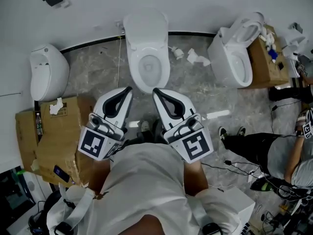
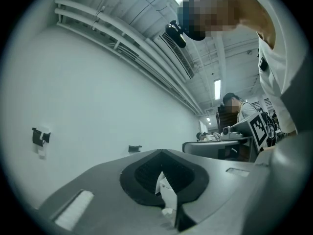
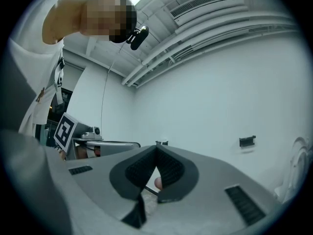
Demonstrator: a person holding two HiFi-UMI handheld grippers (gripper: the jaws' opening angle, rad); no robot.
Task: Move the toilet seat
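Observation:
A white toilet [image 1: 148, 58] stands against the far wall in the head view, its bowl open and its lid and seat [image 1: 145, 25] raised toward the wall. My left gripper [image 1: 128, 89] hovers just in front of the bowl's near rim, jaws shut and empty. My right gripper [image 1: 156, 90] sits beside it at the same distance, also shut with nothing held. Neither touches the toilet. In the left gripper view the closed jaws [image 2: 162, 152] tilt up at a bare wall. The right gripper view shows its closed jaws [image 3: 156, 147] angled the same way.
A second toilet [image 1: 234, 53] leans on a cardboard box [image 1: 264, 60] at the right. A white urinal-like fixture [image 1: 46, 70] and flattened cardboard [image 1: 54, 131] lie left. A person [image 1: 288, 153] sits on the floor at right among cables [image 1: 230, 168]. Paper scraps [image 1: 195, 58] litter the floor.

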